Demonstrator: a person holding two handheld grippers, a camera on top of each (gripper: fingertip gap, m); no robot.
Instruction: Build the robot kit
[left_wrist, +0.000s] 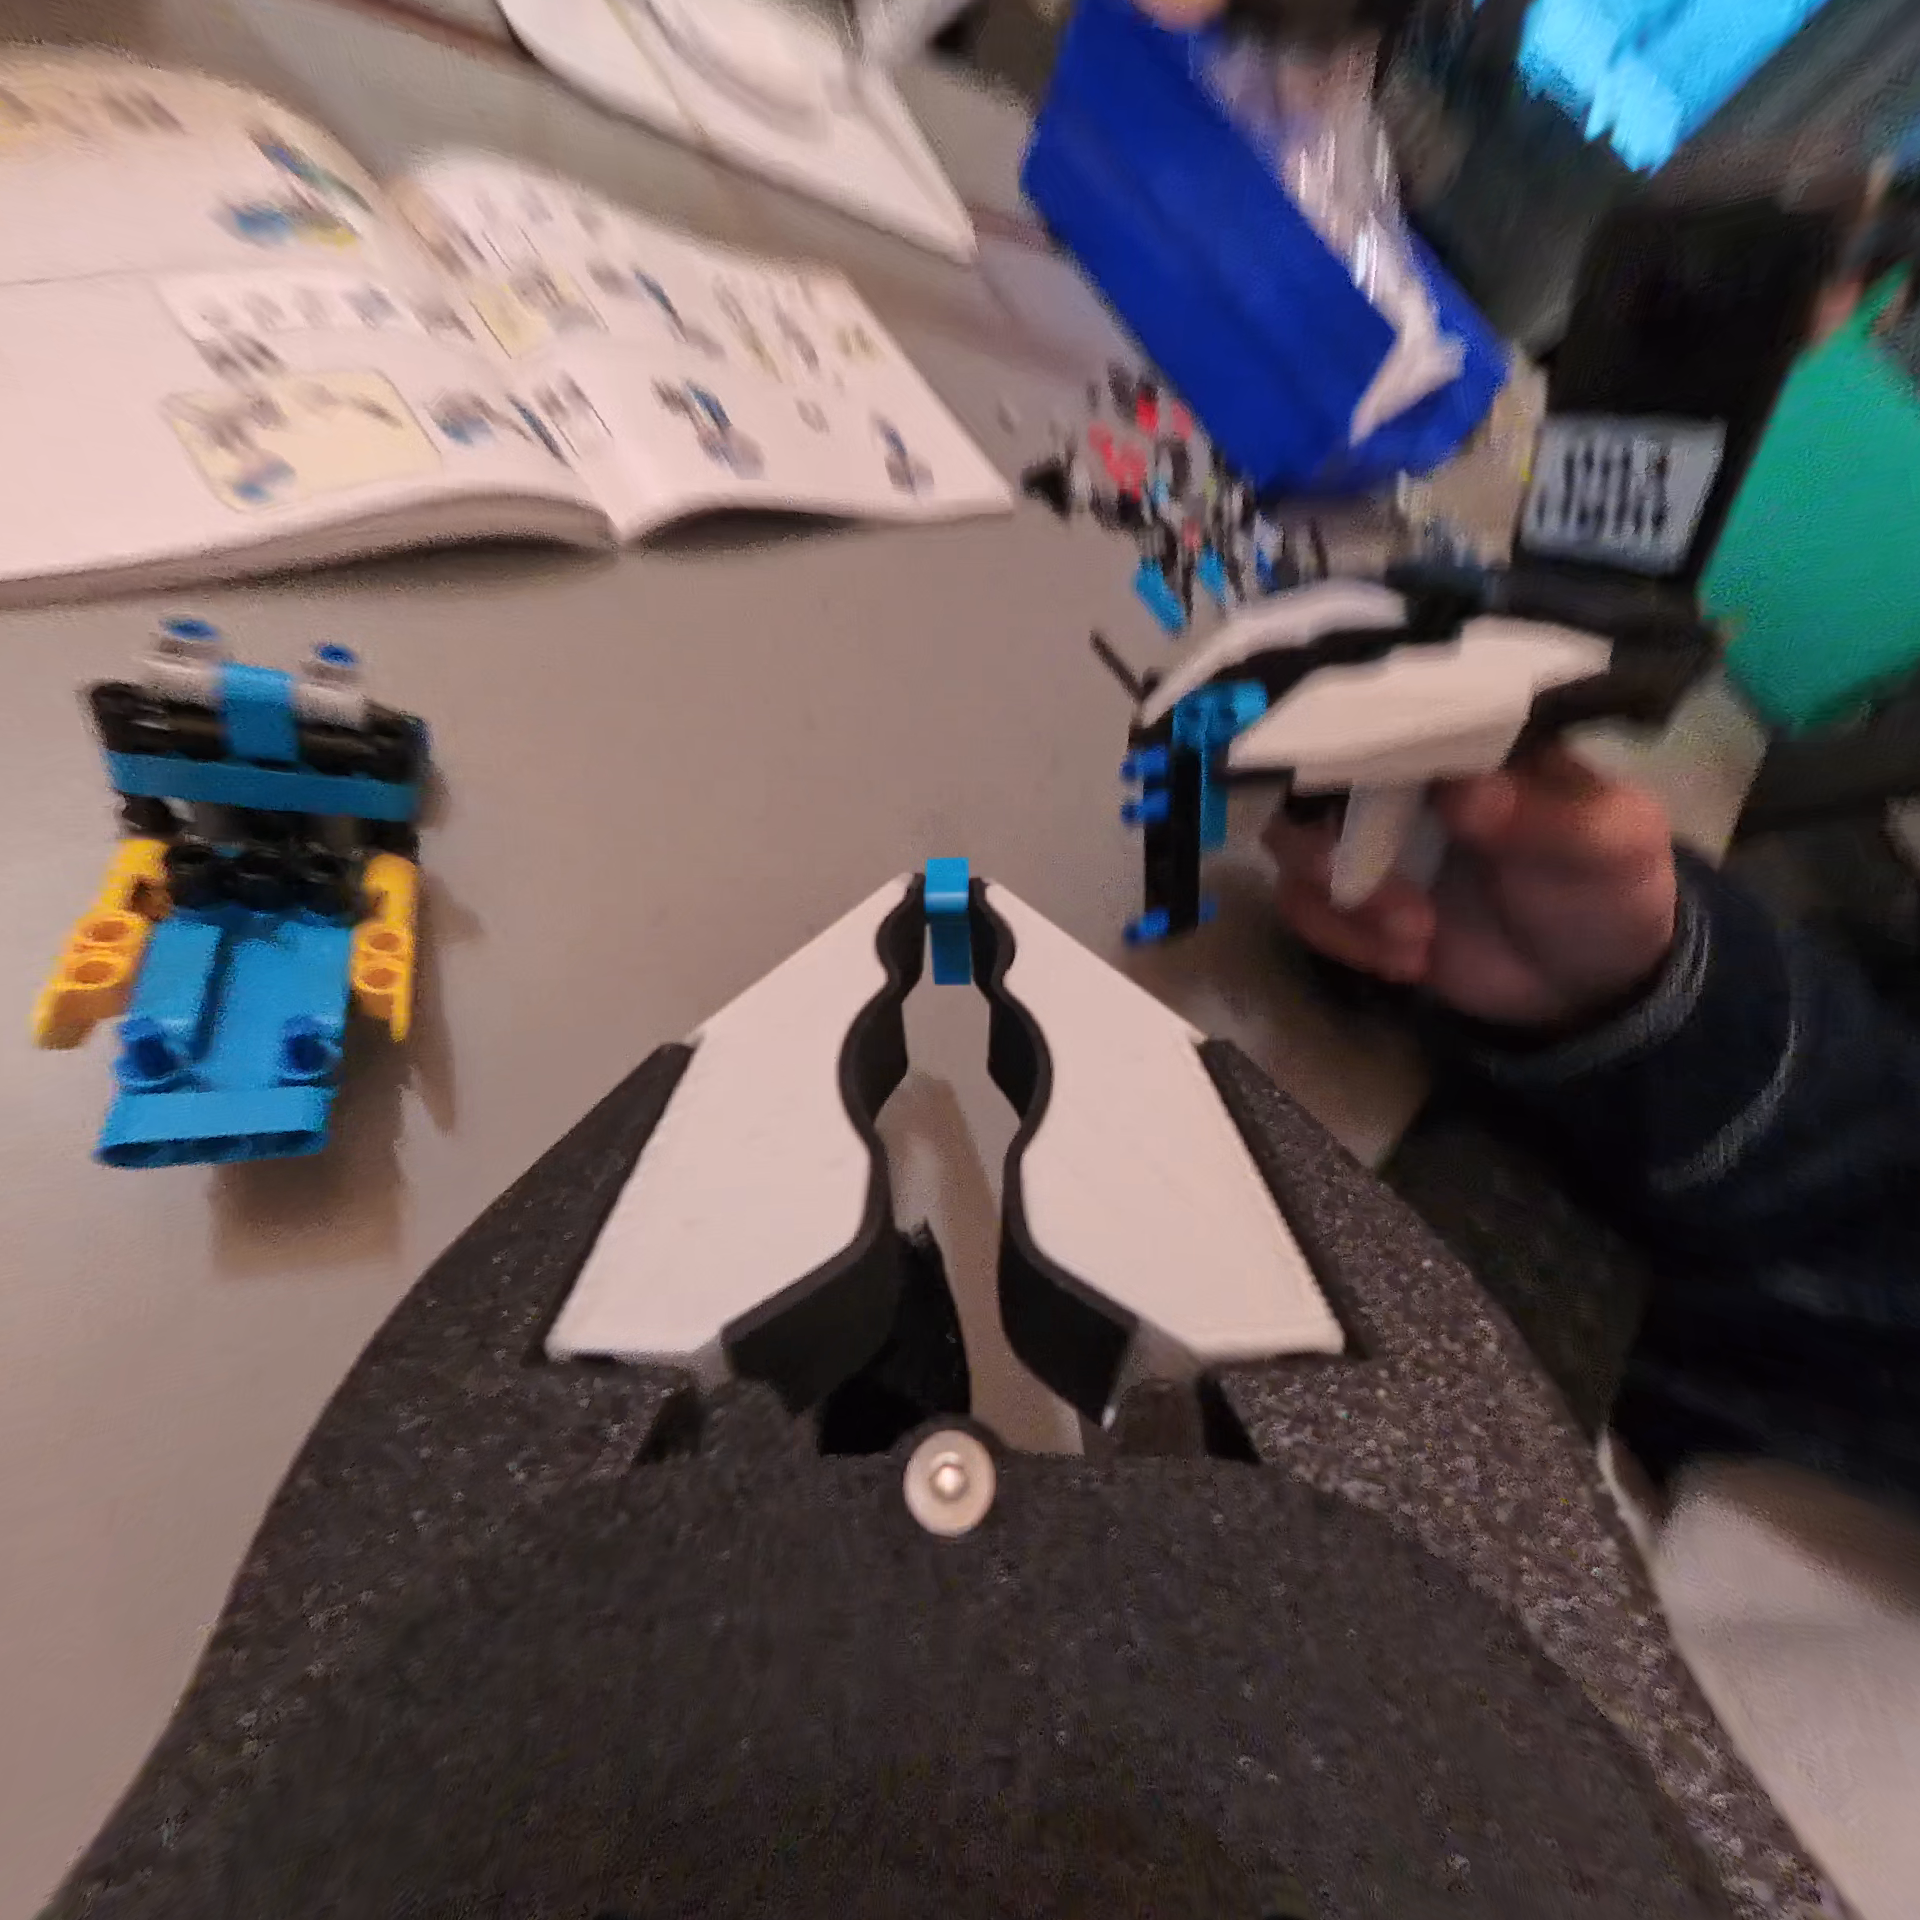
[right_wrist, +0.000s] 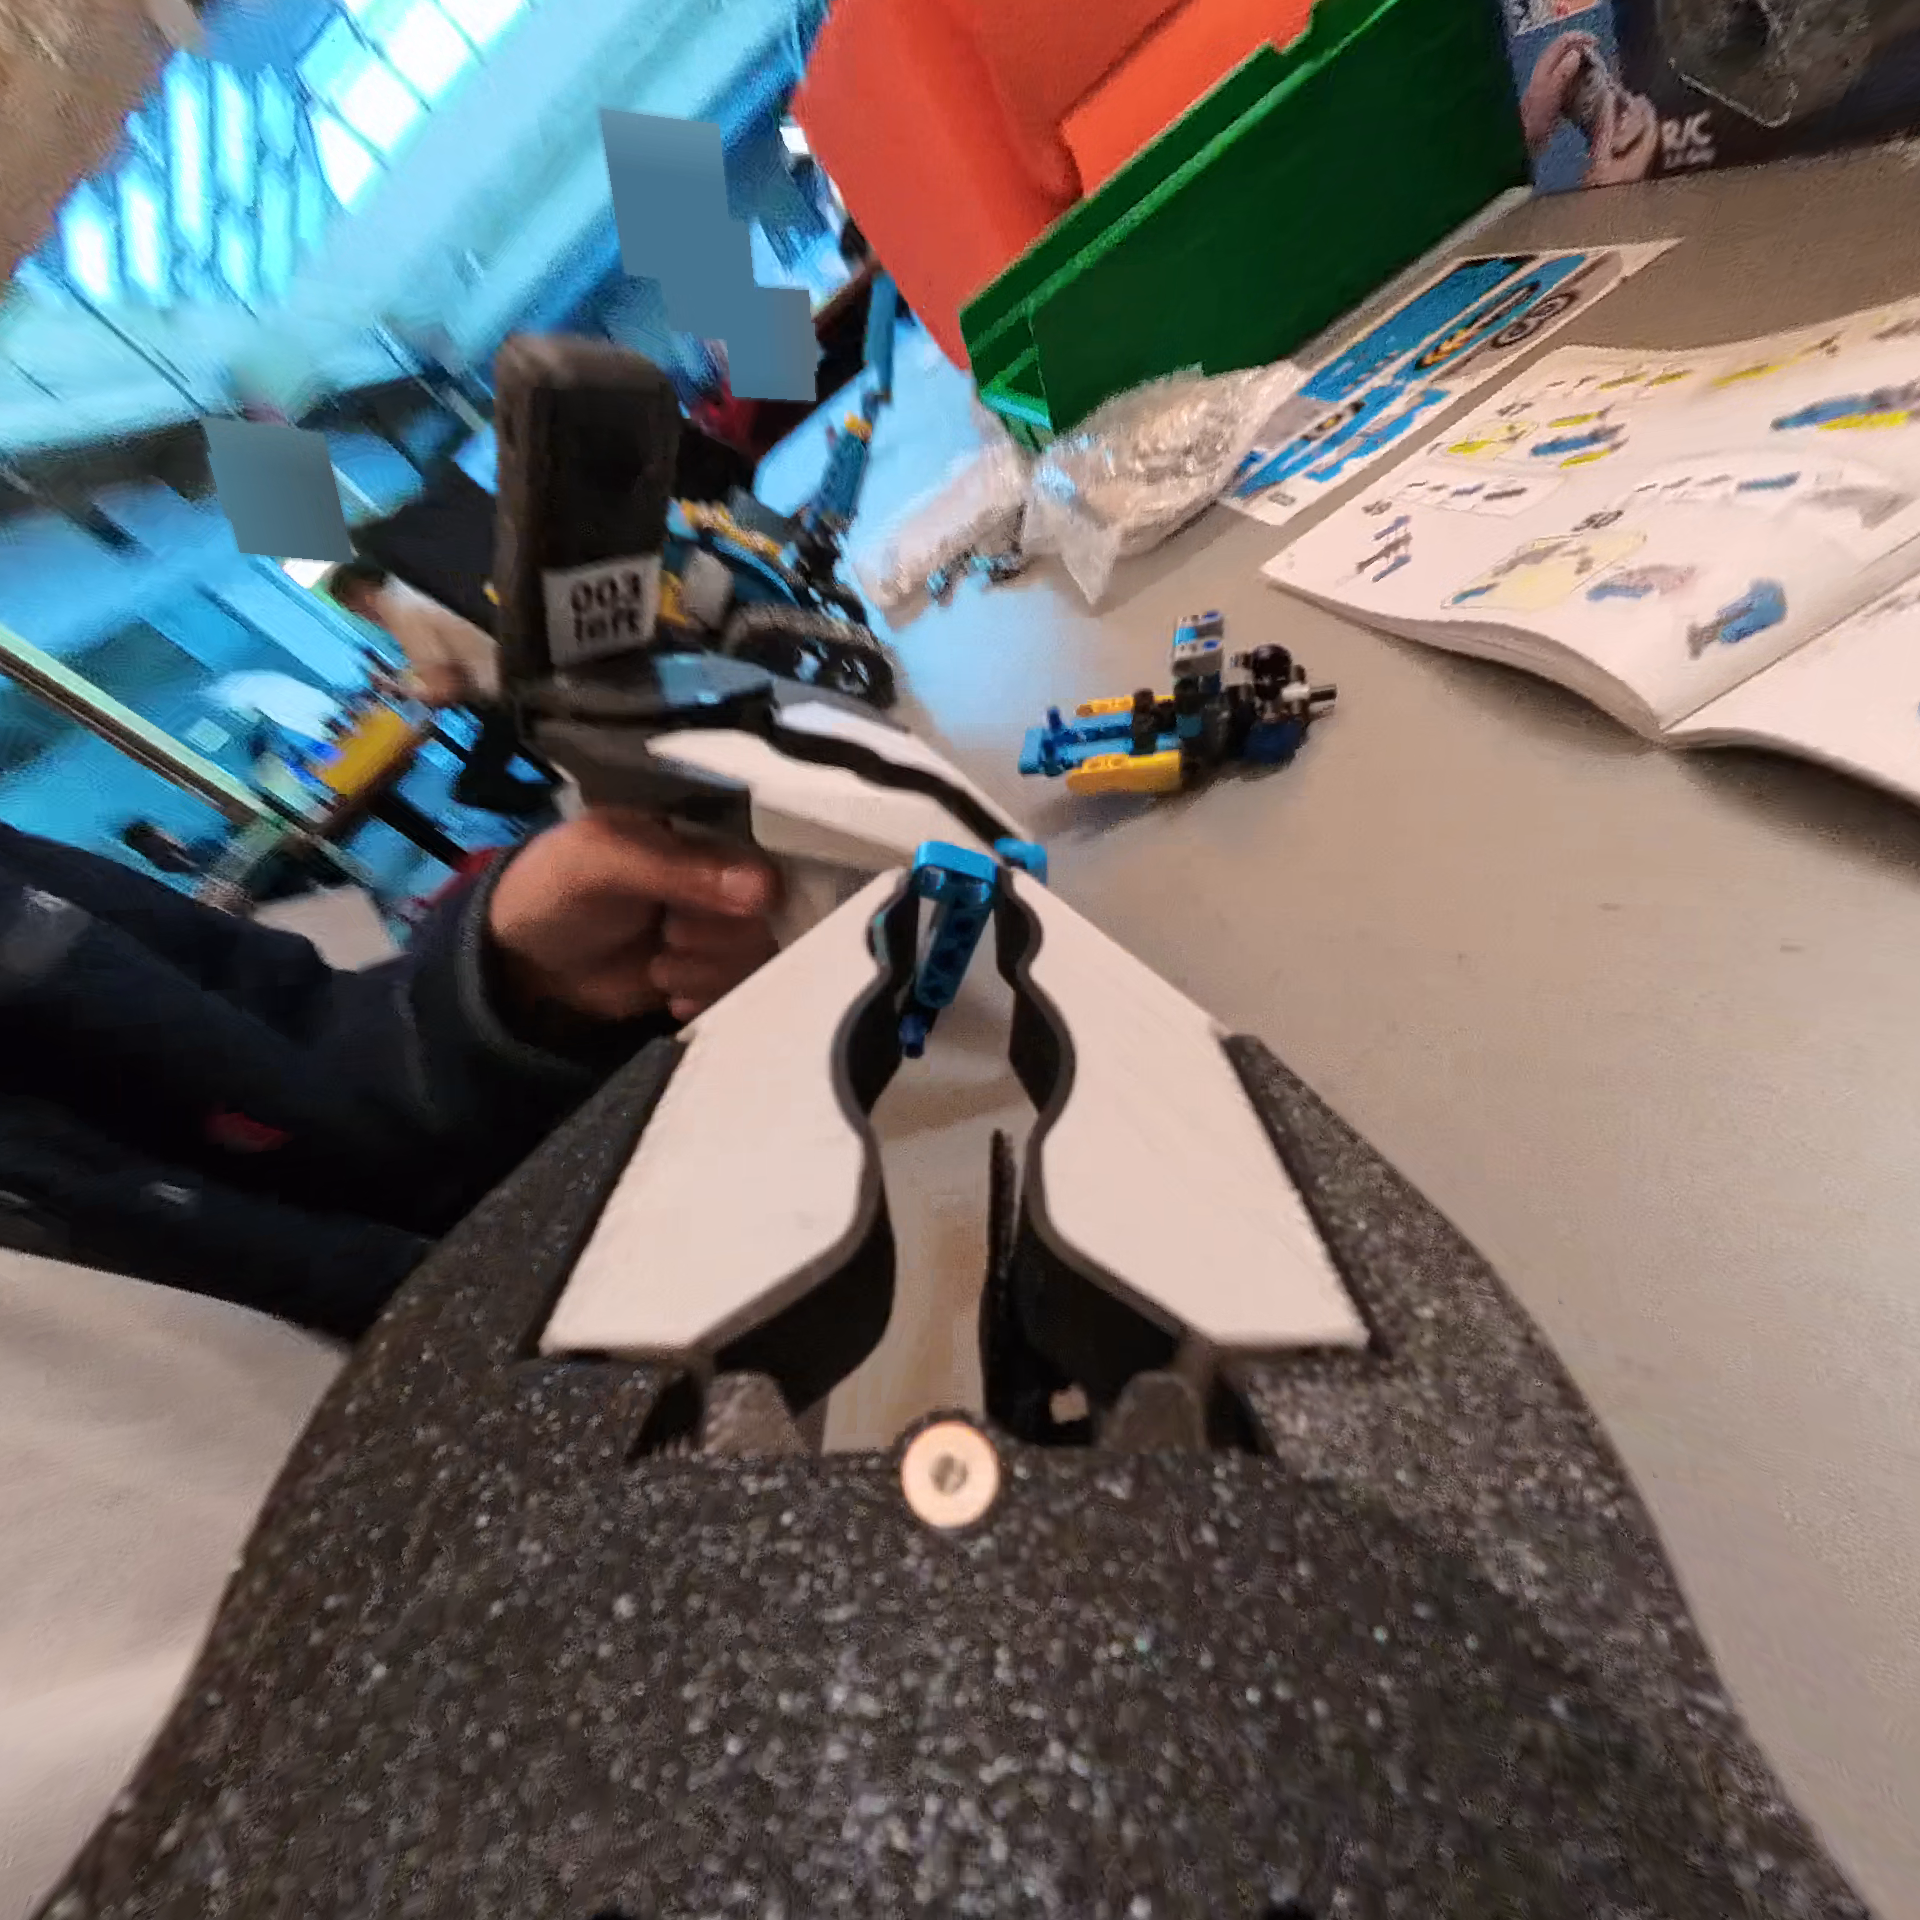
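Observation:
My left gripper is shut on a small light-blue piece that stands up between its tips above the grey table. My right gripper is shut on a blue and black beam assembly. In the left wrist view the right gripper shows at the right, with the beam assembly hanging from it. In the right wrist view the left gripper almost meets my right tips, and its small piece is beside the assembly's top. A partly built blue, yellow and black model lies to the left.
An open instruction booklet lies at the back. A blue bin stands over a pile of loose pieces. The right wrist view shows the model, the booklet, plastic bags, a sticker sheet and a green box. The tips of one gripper are about 4 cm away from the tips of the other.

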